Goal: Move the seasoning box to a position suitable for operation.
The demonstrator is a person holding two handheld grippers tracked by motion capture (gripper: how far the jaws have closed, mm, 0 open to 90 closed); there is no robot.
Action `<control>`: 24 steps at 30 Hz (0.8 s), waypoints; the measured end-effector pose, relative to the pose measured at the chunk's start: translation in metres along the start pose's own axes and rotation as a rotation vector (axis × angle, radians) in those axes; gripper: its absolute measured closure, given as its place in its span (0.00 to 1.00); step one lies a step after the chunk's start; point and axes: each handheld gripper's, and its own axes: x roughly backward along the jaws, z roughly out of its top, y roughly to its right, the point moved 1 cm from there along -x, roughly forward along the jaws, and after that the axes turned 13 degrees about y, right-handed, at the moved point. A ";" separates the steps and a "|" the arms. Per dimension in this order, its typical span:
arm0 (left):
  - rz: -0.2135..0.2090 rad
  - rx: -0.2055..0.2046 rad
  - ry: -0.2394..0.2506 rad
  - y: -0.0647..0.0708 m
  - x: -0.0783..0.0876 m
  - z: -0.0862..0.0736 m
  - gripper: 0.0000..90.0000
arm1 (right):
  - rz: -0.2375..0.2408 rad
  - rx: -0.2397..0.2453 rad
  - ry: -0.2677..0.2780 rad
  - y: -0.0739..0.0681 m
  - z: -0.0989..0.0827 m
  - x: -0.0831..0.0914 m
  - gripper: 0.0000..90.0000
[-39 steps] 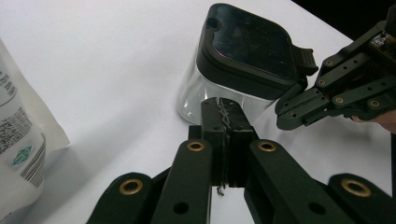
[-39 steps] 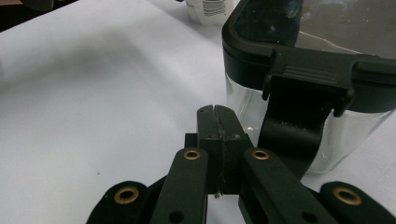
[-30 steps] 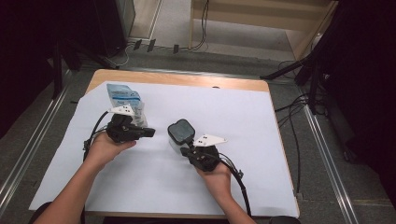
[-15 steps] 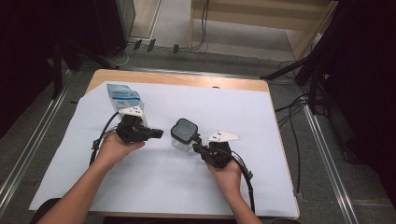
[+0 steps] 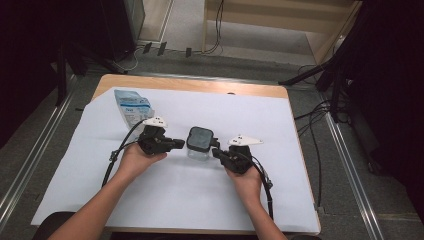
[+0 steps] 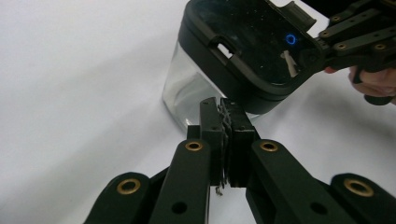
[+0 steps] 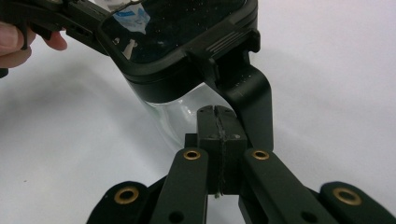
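A clear square jar (image 5: 199, 151) with a black lid (image 5: 200, 137) stands mid-table. My left gripper (image 5: 180, 144) is shut and empty, its tips close to the jar's left side. In the left gripper view the shut jaws (image 6: 226, 116) point at the glass wall (image 6: 191, 91) just under the lid rim (image 6: 252, 46). My right gripper (image 5: 216, 151) is shut too, at the jar's right side. In the right gripper view its tips (image 7: 217, 119) sit beside the lid's black latch (image 7: 250, 88), which hangs down over the glass (image 7: 177, 114). Whether either touches the jar I cannot tell.
A blue-and-white pouch (image 5: 132, 107) lies at the back left of the white sheet (image 5: 150, 200) covering the wooden table (image 5: 200, 86). Cables trail from both grippers toward the front edge. Dark floor rails and cords surround the table.
My left hand has moved right from the pouch up to the jar. My right hand has shifted right and slightly back, coming beside the jar's right side.
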 end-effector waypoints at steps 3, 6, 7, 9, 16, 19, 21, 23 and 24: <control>-0.003 -0.006 -0.004 0.001 -0.001 0.000 0.99 | -0.003 -0.004 -0.008 0.002 0.001 -0.002 1.00; -0.020 -0.006 -0.004 0.002 -0.003 -0.001 0.99 | -0.004 0.005 -0.005 0.003 0.006 -0.002 1.00; -0.011 -0.013 -0.014 0.003 -0.003 -0.002 0.99 | -0.001 0.012 -0.002 0.004 0.007 -0.003 1.00; -0.019 -0.017 -0.022 0.005 -0.004 -0.002 0.99 | -0.009 0.014 -0.003 0.006 0.009 -0.003 1.00; -0.046 -0.017 -0.021 0.011 -0.005 -0.004 0.99 | 0.003 0.015 -0.033 0.014 0.014 -0.005 1.00; -0.061 -0.024 -0.022 0.012 -0.006 -0.005 0.98 | 0.015 0.018 -0.045 0.018 0.017 -0.005 1.00; -0.072 -0.023 -0.022 0.012 -0.006 -0.005 0.98 | 0.030 0.016 -0.046 0.020 0.017 -0.006 1.00; -0.067 -0.036 -0.027 0.013 -0.005 -0.005 0.98 | 0.039 0.004 -0.053 0.021 0.015 -0.005 0.99; -0.059 -0.041 -0.032 0.013 -0.003 -0.005 0.99 | 0.042 0.007 -0.061 0.021 0.015 -0.005 0.98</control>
